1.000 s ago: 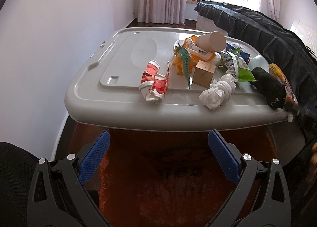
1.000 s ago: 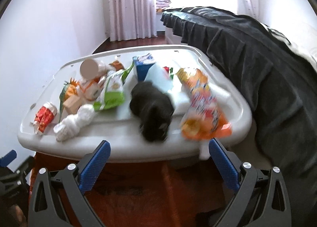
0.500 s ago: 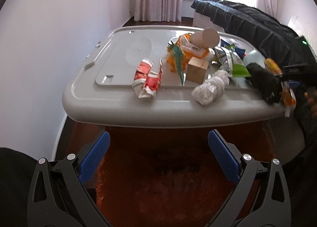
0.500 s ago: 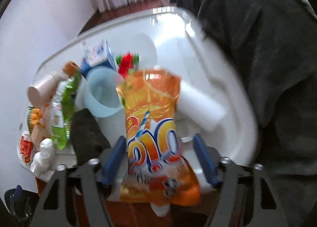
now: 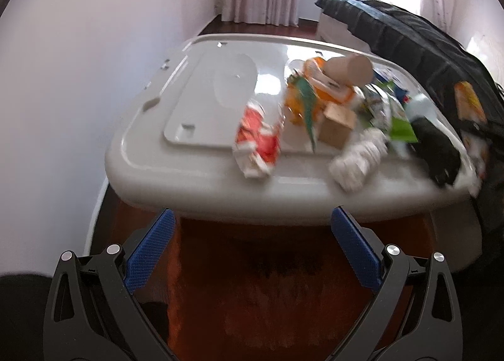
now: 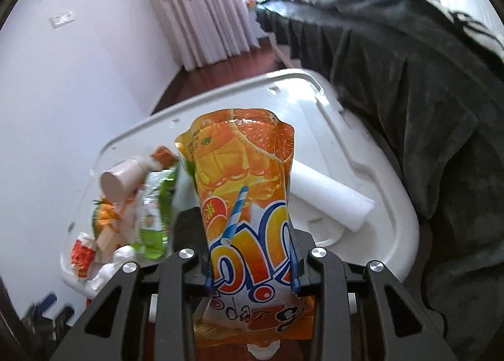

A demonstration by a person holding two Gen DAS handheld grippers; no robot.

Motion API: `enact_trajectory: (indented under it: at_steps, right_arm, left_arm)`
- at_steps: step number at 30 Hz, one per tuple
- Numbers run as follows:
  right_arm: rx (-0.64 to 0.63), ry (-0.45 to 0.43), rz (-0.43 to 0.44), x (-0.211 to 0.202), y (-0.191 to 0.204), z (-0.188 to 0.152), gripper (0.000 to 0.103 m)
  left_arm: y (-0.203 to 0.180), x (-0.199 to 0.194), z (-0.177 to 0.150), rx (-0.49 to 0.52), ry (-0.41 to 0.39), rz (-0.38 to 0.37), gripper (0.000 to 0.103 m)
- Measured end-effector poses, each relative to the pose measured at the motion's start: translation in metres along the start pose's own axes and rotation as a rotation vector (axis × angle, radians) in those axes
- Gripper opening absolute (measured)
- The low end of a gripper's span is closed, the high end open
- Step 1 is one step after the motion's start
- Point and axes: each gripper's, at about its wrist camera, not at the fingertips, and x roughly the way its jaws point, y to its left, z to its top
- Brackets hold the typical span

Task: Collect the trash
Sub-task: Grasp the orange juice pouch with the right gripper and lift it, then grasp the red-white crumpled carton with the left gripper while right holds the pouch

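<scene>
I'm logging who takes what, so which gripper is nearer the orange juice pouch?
Right. The right gripper is closing on the orange juice pouch; the left gripper hangs open below the lid's near edge.

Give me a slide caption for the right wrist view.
Right gripper closing on an orange juice pouch, raised above the cluttered white bin lid.

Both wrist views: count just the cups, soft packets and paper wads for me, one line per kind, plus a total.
Cups: 2, paper cup, pale blue cup
Soft packets: 3, red-and-white wrapper, green snack bag, orange juice pouch
Paper wads: 1, white wad
Total: 6
</scene>
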Motion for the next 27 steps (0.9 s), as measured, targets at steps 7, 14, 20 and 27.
enact_trajectory:
  at_steps: [7, 14, 20, 27]
  right_arm:
    - [-0.136, -0.02, 0.014, 0.002, 0.032, -0.012, 0.033]
    - [-0.105, 0.006, 0.011, 0.012, 0.026, -0.009, 0.033]
    - [-0.111, -0.006, -0.008, 0.013, 0.033, -0.009, 0.033]
    - [-0.199, -0.036, 0.065, -0.017, 0.055, -0.034, 0.033]
  left_arm:
    - [-0.009, 0.039, 0.039, 0.028, -0.003, 0.043, 0.097]
    - [-0.016, 0.088, 0.053, 0.08, 0.012, 0.053, 0.048]
    - [0.0, 0.074, 0.053, -0.002, 0.003, 0.025, 0.025]
    - [-0.01, -0.001, 0.024, 0.018, -0.004, -0.01, 0.025]
